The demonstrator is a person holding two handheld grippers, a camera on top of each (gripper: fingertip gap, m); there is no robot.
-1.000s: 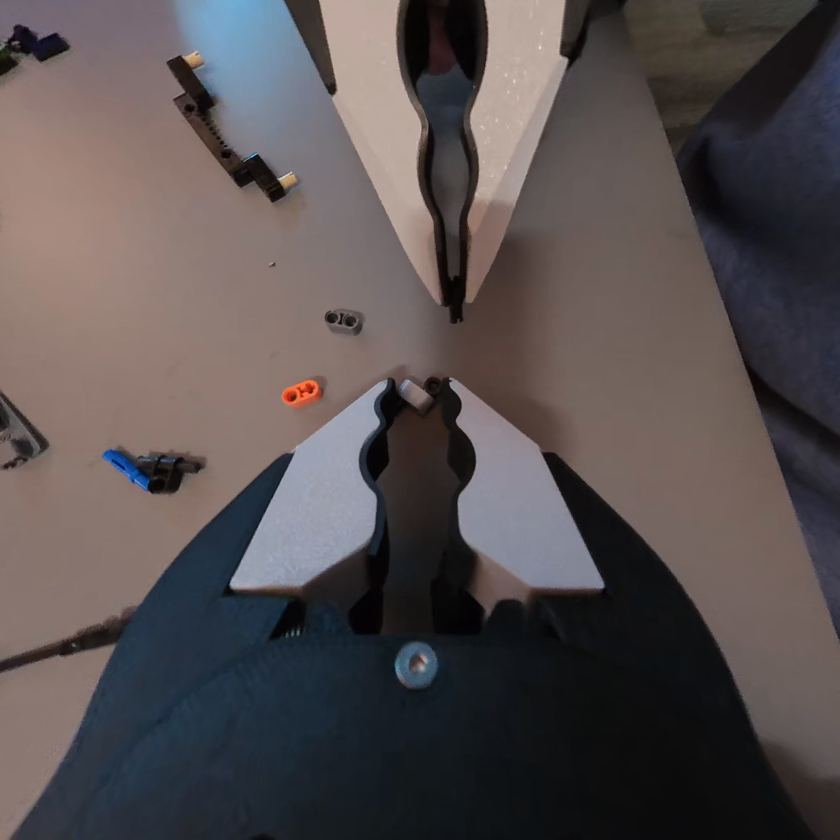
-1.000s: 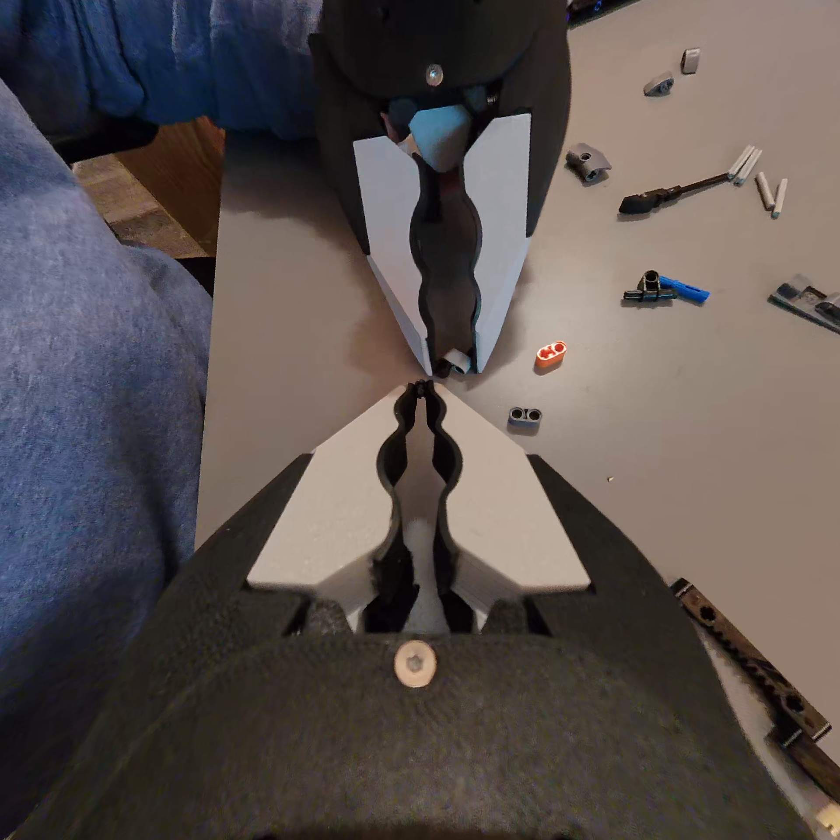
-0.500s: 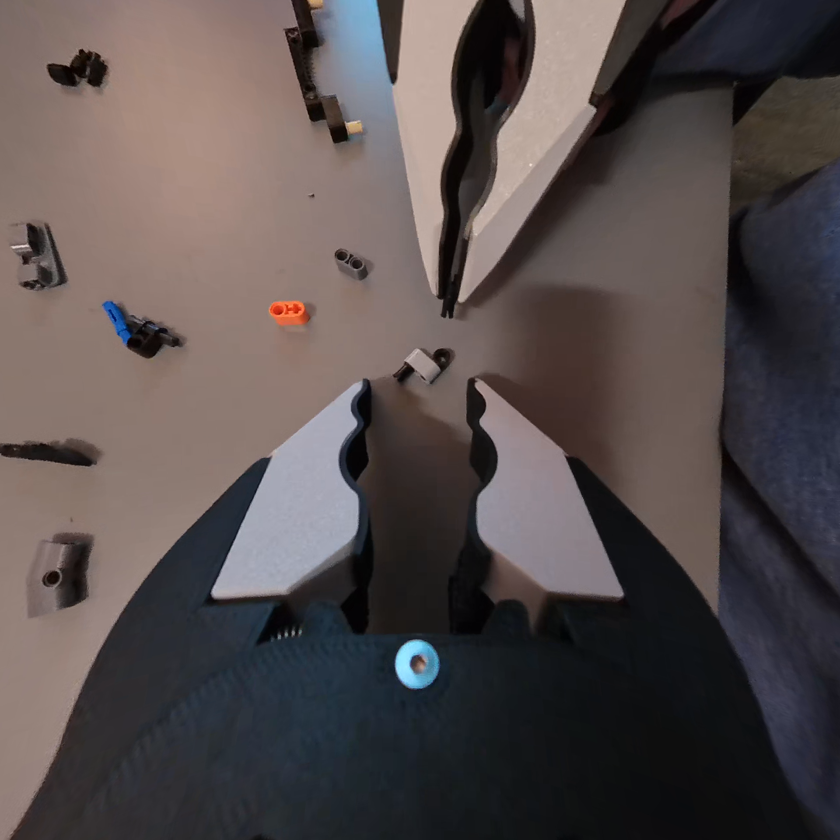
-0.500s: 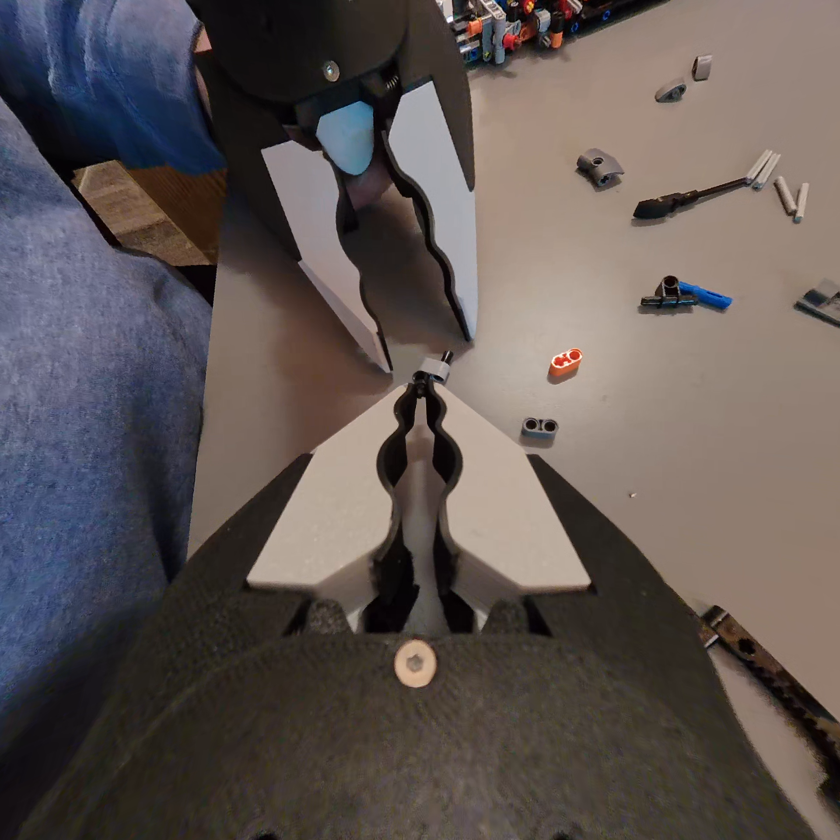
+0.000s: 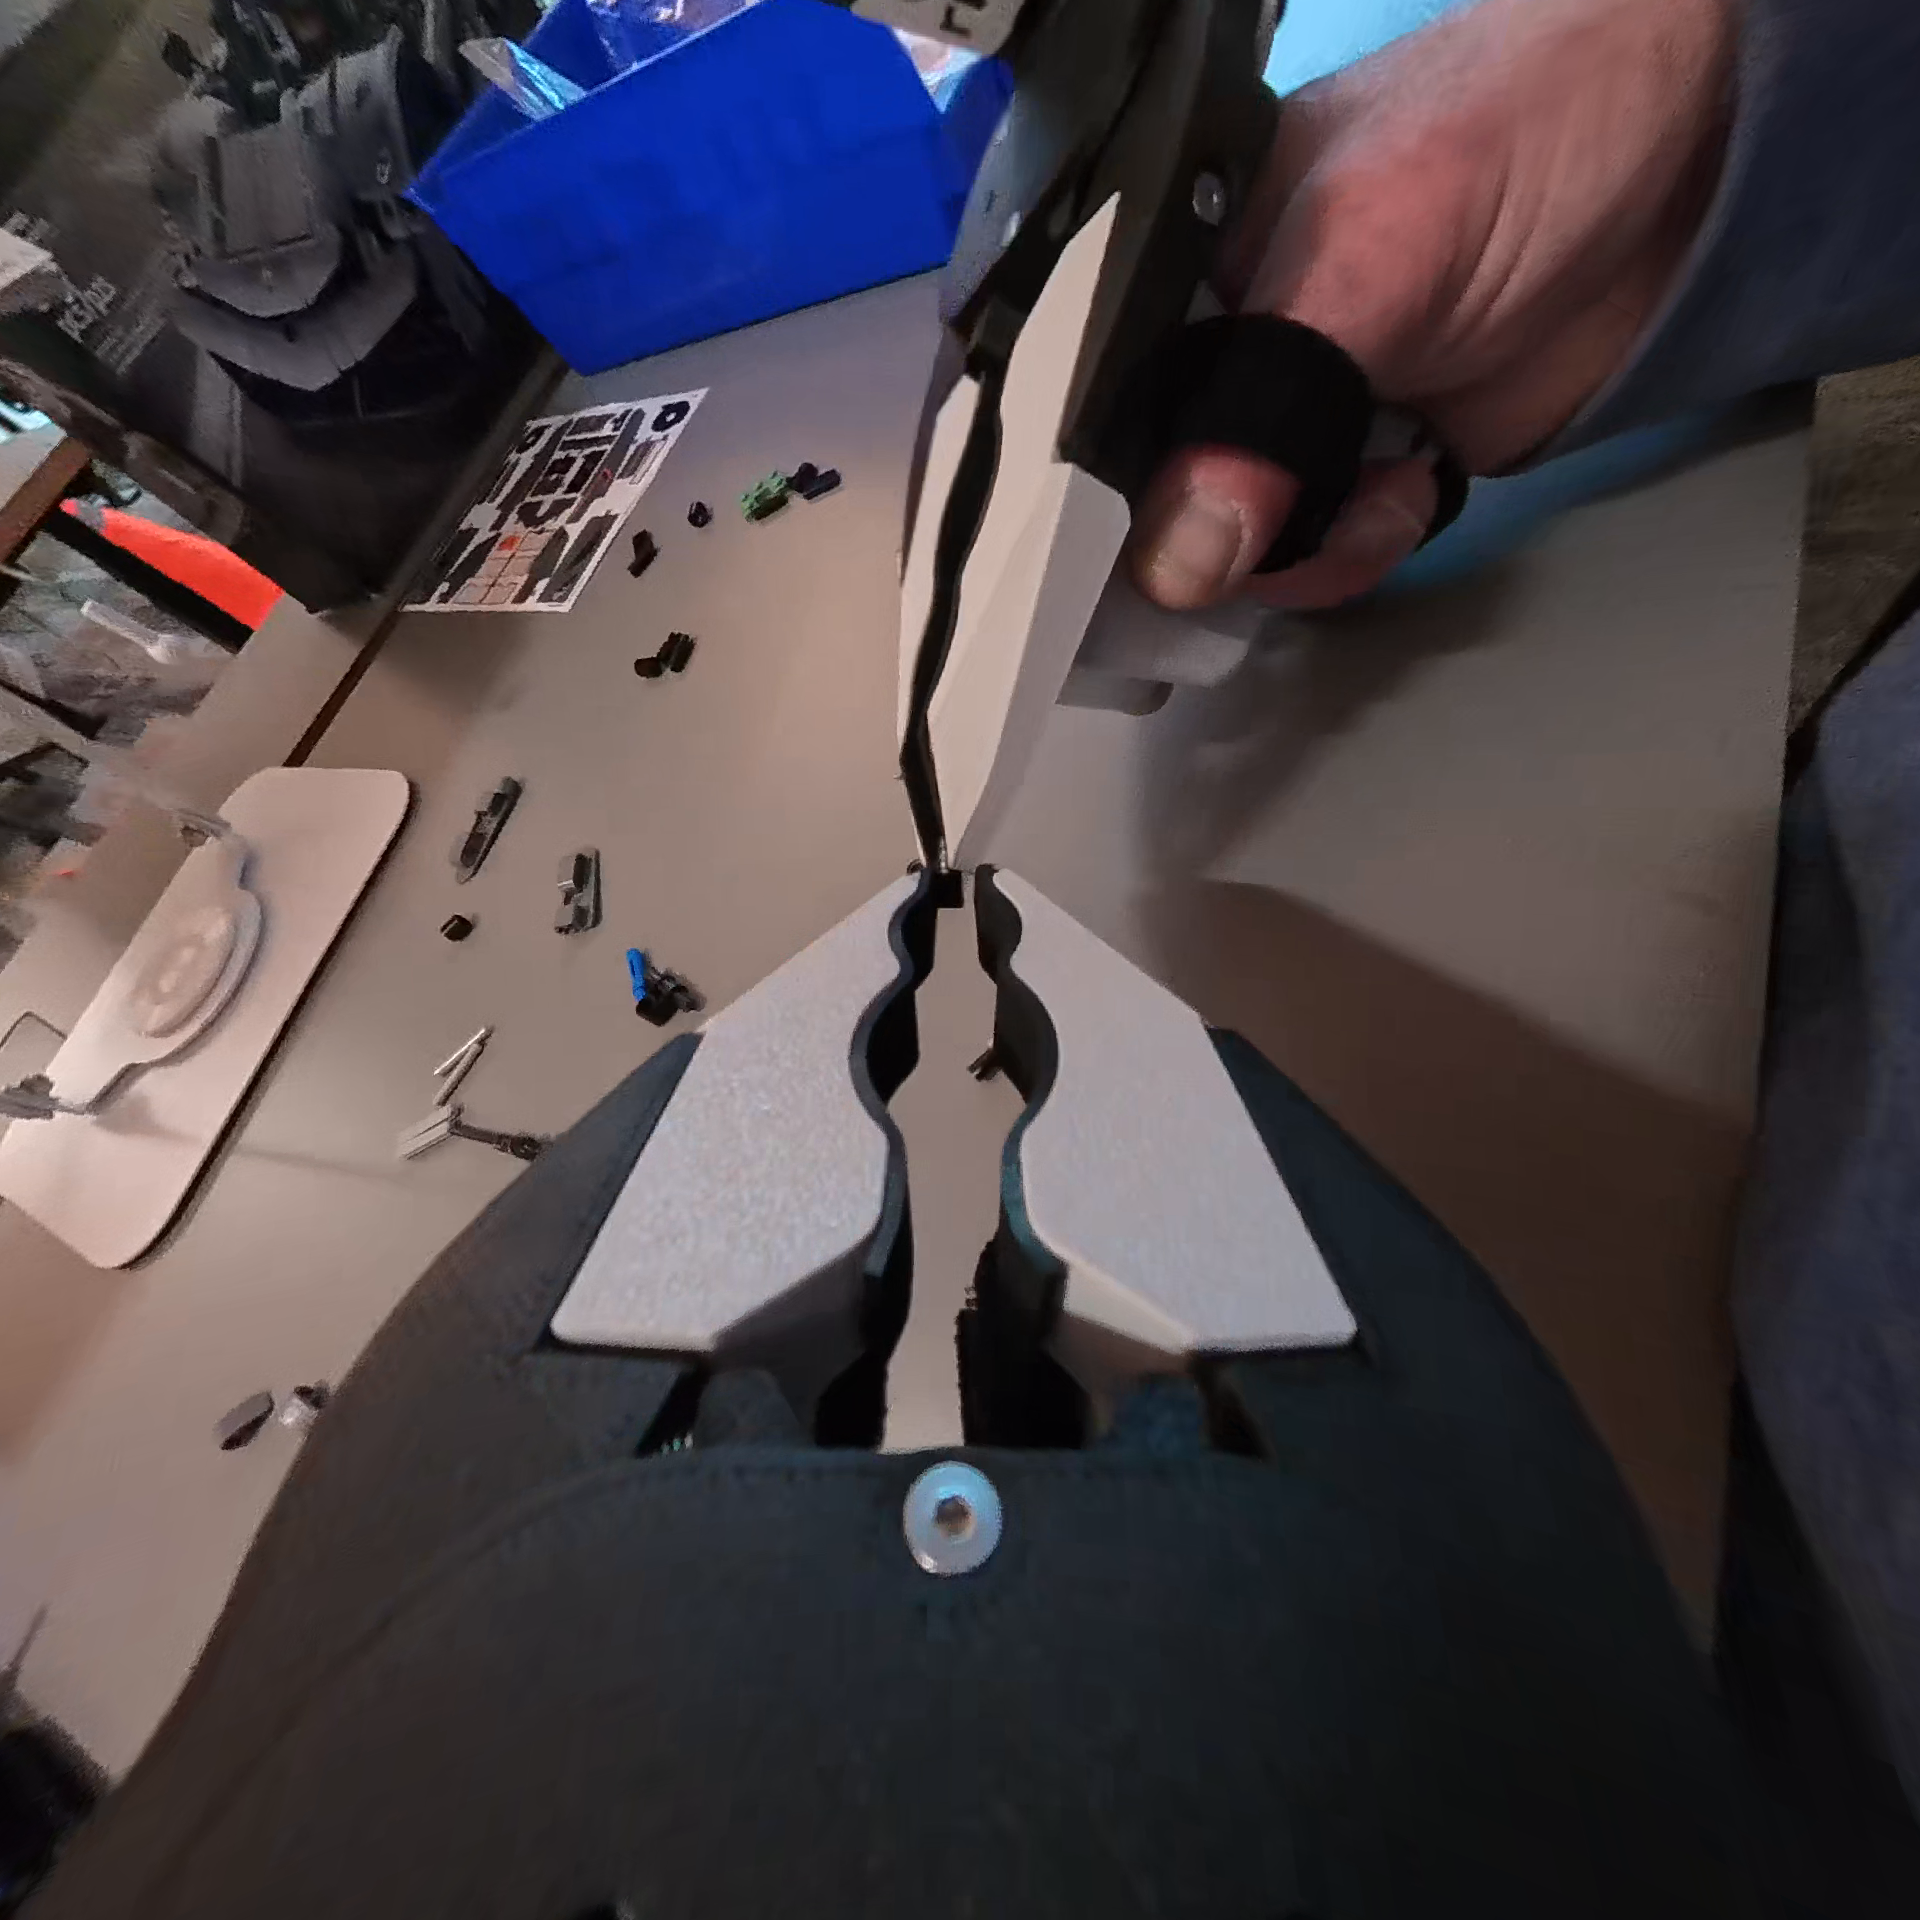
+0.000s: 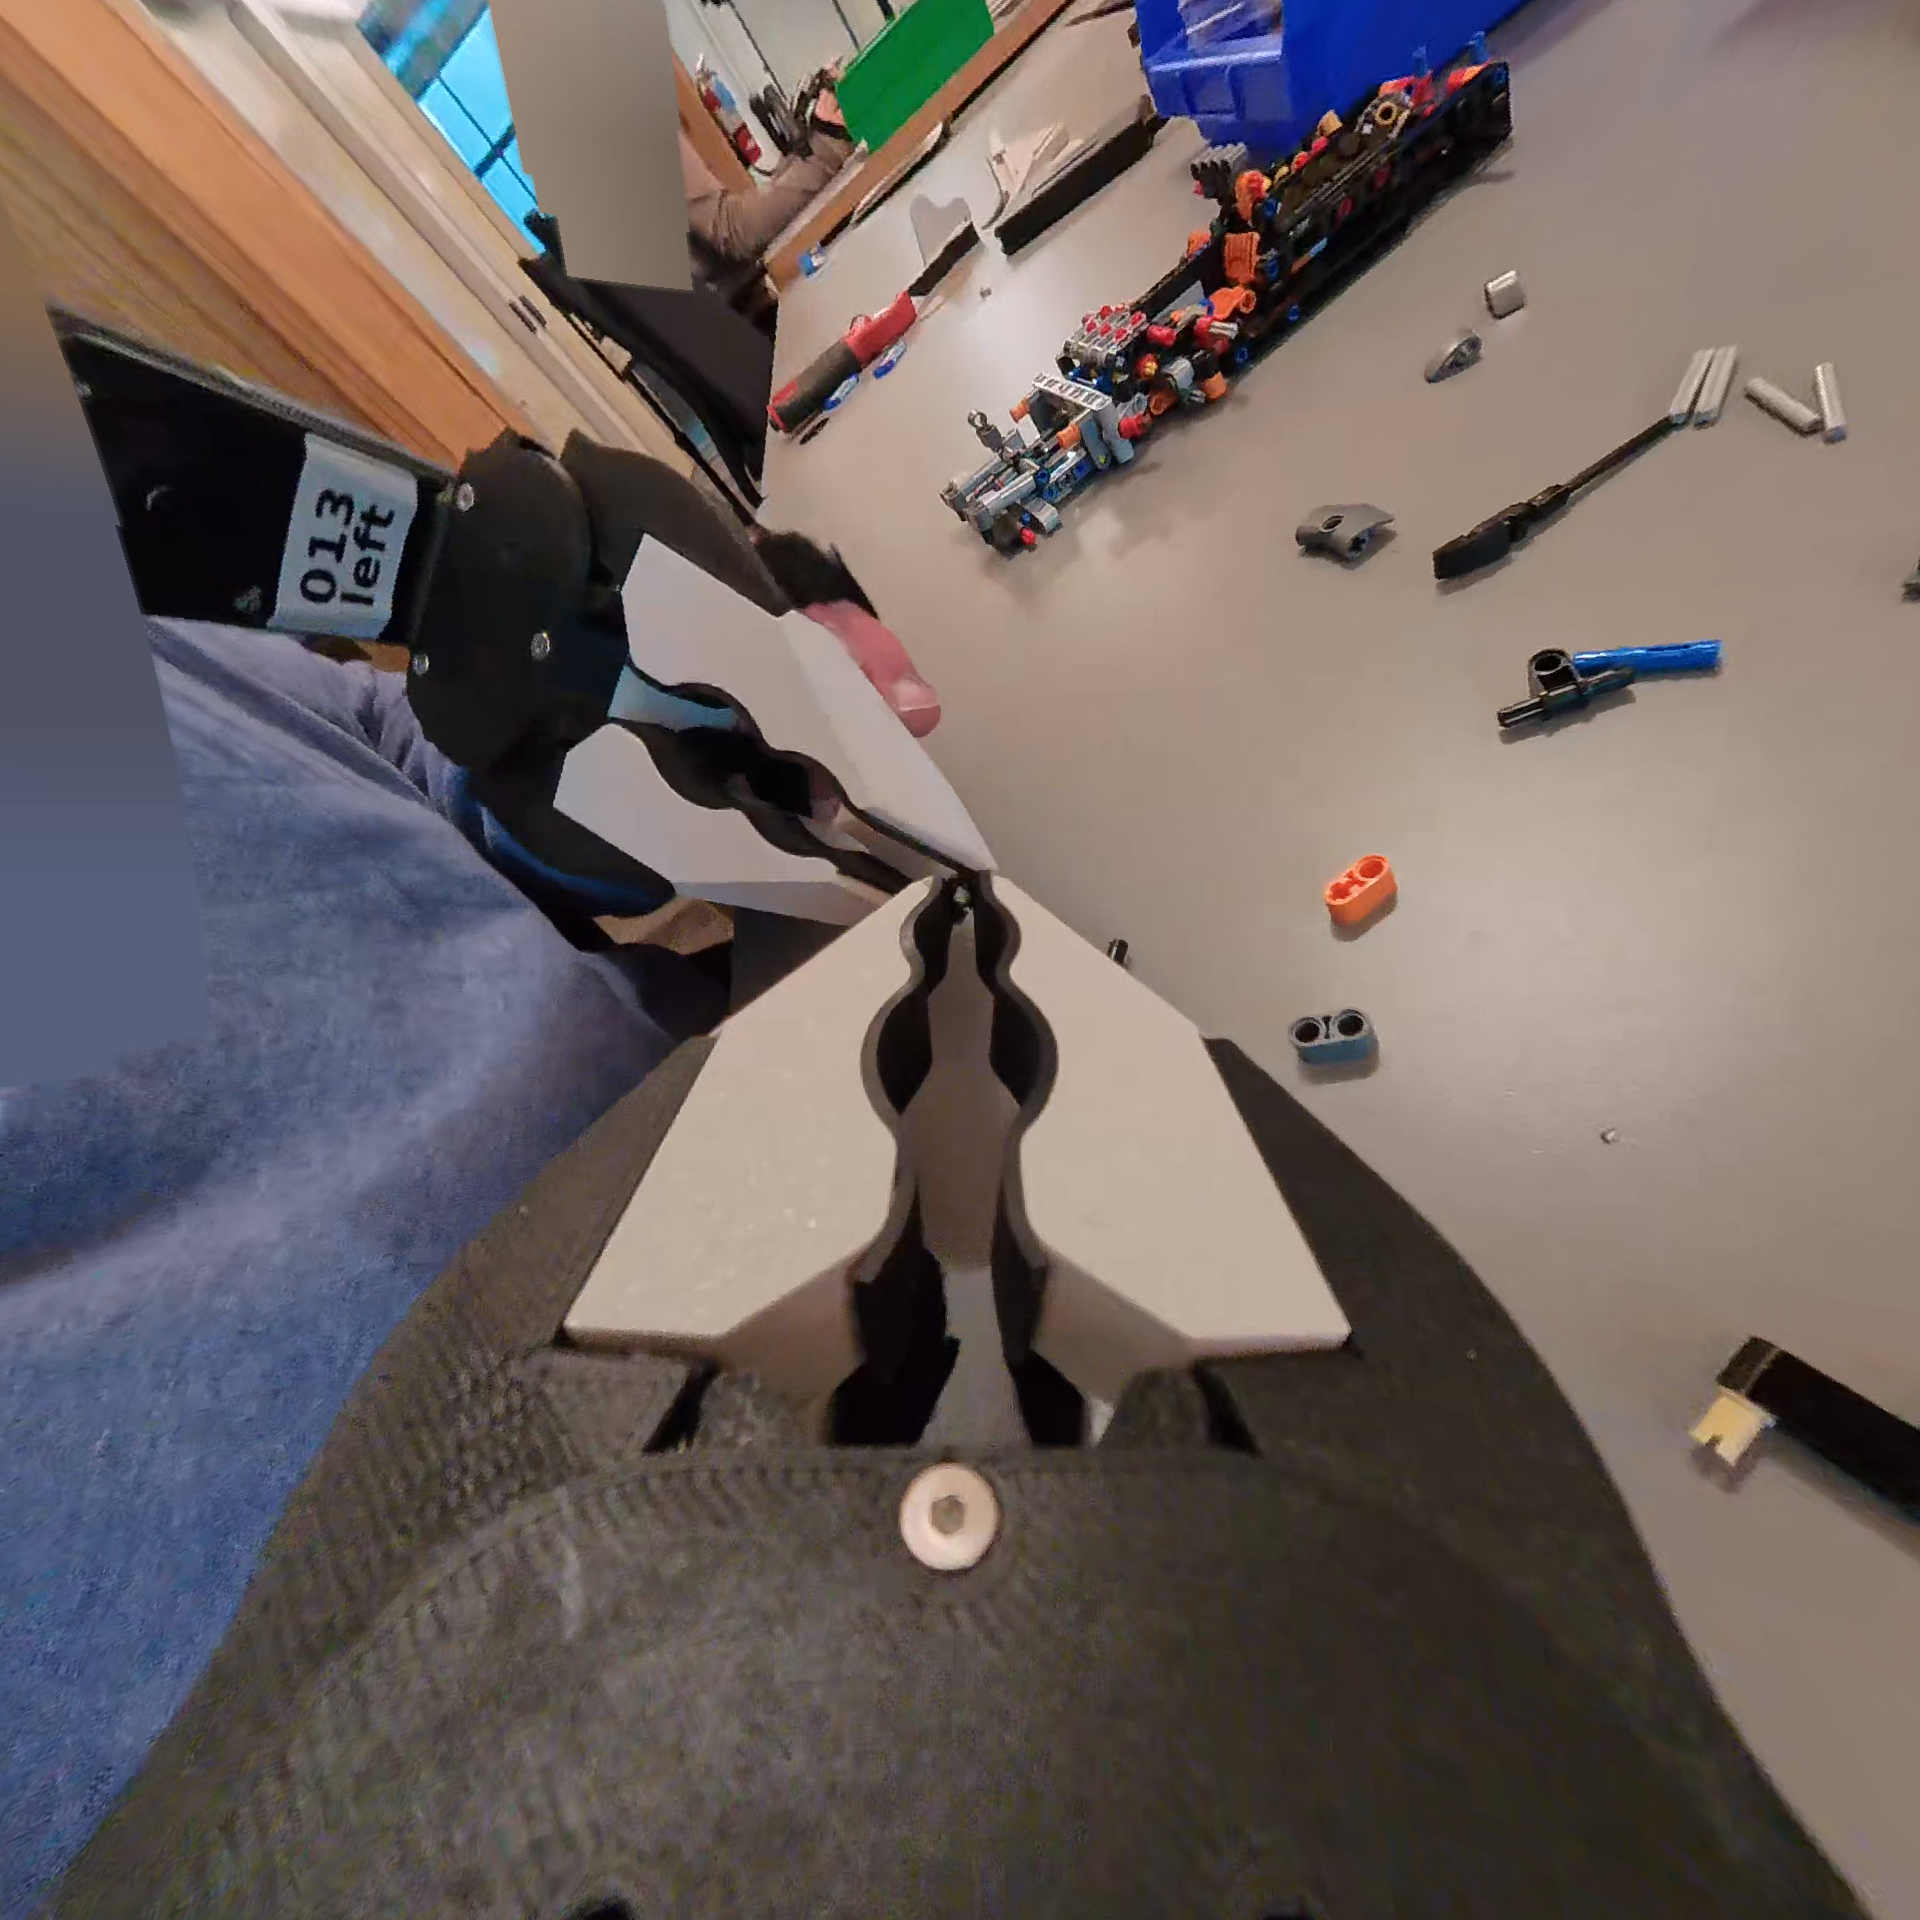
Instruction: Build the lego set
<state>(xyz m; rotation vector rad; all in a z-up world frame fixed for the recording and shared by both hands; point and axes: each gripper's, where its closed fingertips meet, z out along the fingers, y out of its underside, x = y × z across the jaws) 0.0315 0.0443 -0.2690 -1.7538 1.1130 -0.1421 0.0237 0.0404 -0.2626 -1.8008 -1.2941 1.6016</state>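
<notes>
My right gripper (image 6: 961, 896) is shut on a tiny black lego piece (image 6: 961, 891) at its very tips. In the left wrist view it comes down from above (image 5: 935, 854), held by a hand (image 5: 1455, 260). My left gripper (image 5: 951, 883) meets it tip to tip above the table, its jaws nearly shut around the same black piece (image 5: 948, 891). In the right wrist view the left gripper (image 6: 977, 864) reaches in from the left. A small black pin (image 6: 1117, 948) lies on the table just below the tips; it also shows between my left gripper's jaws (image 5: 982, 1062).
On the grey table (image 6: 1558, 1195) lie an orange two-hole piece (image 6: 1361, 888), a grey two-hole piece (image 6: 1333, 1034), a blue pin with black connector (image 6: 1605, 675), a black axle (image 6: 1558, 499) and a black beam (image 6: 1829, 1423). A part-built model (image 6: 1226, 312) and blue bin (image 5: 707, 177) stand farther back. Only a small space, under 4 cm, lies between the two pairs of fingers. The blue pin with black connector (image 6: 1605, 675) is about equally far from each gripper, around 15 cm. It is also in sight in the left wrist view (image 5: 658, 988).
Both grippers have lifted and tilted up from the table. My left gripper, open half a second ago, has closed to a narrow gap at the right gripper's tip.
</notes>
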